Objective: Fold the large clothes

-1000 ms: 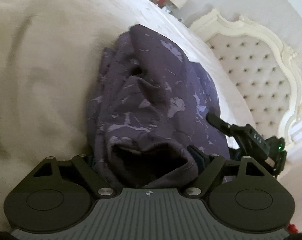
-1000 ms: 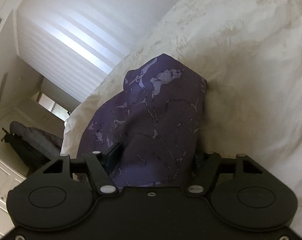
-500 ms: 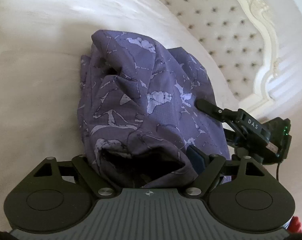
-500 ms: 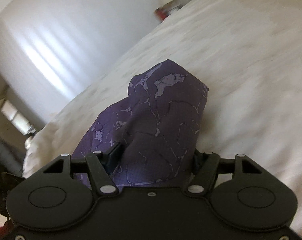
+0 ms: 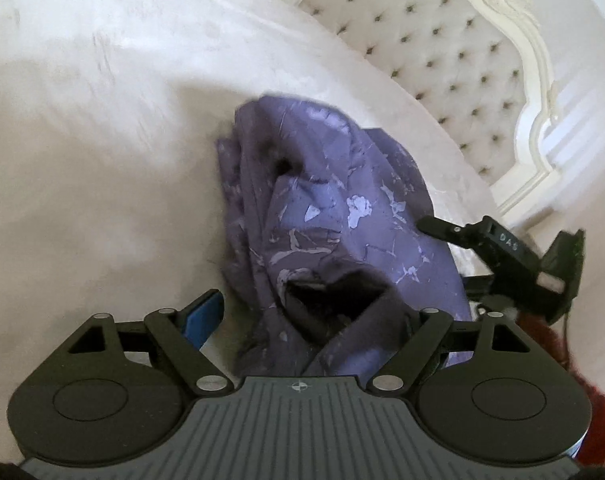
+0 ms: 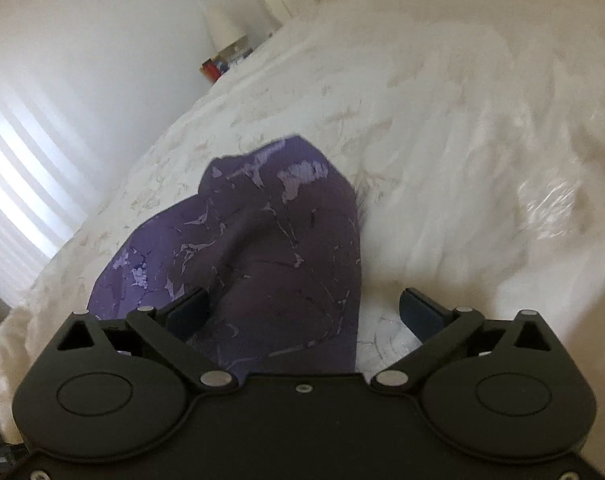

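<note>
A purple garment (image 5: pixel 334 220) with a pale marbled print lies bunched on the white bed cover (image 5: pixel 82 200). My left gripper (image 5: pixel 310 312) stands open around its near end. The blue left pad (image 5: pixel 204 312) is clear of the cloth, and cloth drapes over the right finger. In the right wrist view the same garment (image 6: pixel 262 248) runs between the jaws of my right gripper (image 6: pixel 306 310), which are opening. There the left finger touches the cloth and the right finger (image 6: pixel 422 312) stands apart over bare cover. One finger (image 5: pixel 442 230) of the right gripper shows beside the garment.
A cream tufted headboard (image 5: pixel 442 60) rises behind the bed. A bedside table with a lamp (image 6: pixel 222 32) and small items stands by the wall, near striped window blinds (image 6: pixel 14 184). Red fuzzy fabric (image 5: pixel 574 400) fills the lower right corner.
The right jaws have spread and the right finger has come off the garment. The left gripper's blue pad is now clear of the cloth. Both views have swung across the bed.
</note>
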A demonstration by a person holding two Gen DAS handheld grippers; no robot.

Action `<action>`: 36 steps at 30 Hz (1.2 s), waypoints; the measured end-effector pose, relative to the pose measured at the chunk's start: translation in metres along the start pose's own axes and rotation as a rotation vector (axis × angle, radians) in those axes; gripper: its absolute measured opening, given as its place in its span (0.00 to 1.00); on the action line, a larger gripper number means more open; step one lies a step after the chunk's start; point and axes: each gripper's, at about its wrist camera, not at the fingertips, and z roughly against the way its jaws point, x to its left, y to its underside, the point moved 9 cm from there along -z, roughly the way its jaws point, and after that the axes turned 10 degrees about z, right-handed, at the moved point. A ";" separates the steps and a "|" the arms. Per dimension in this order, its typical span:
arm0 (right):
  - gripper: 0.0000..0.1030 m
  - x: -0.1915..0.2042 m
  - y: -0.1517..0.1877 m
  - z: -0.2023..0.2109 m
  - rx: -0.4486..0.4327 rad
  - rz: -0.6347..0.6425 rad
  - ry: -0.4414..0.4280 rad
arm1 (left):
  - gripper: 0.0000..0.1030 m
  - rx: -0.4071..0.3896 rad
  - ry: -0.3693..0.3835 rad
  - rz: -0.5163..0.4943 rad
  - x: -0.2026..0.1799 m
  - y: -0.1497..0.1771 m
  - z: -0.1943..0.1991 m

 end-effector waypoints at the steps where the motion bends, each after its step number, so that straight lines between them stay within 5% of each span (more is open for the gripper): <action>1: 0.99 0.001 -0.001 0.007 -0.014 0.005 0.017 | 0.80 -0.013 -0.021 -0.026 -0.005 -0.001 0.002; 10: 0.99 0.024 0.021 0.081 -0.094 0.018 0.119 | 0.80 -0.185 -0.181 -0.311 -0.047 0.010 0.039; 14: 0.99 0.038 0.055 0.079 0.016 0.093 0.184 | 0.80 -0.189 -0.233 -0.356 -0.048 0.027 0.050; 19: 0.99 0.060 0.098 0.075 0.093 0.097 0.133 | 0.80 -0.204 -0.289 -0.386 -0.043 0.050 0.069; 26: 0.99 0.093 0.113 0.104 0.036 0.130 0.151 | 0.80 -0.255 -0.370 -0.442 -0.045 0.068 0.099; 31: 0.99 0.114 0.104 0.134 -0.045 0.170 0.172 | 0.80 -0.372 -0.509 -0.501 -0.060 0.070 0.124; 34: 0.99 0.123 0.098 0.157 -0.092 0.178 0.197 | 0.80 -0.361 -0.556 -0.509 -0.064 0.071 0.130; 36: 0.99 0.126 0.094 0.172 -0.118 0.196 0.235 | 0.80 -0.320 -0.524 -0.482 -0.066 0.072 0.131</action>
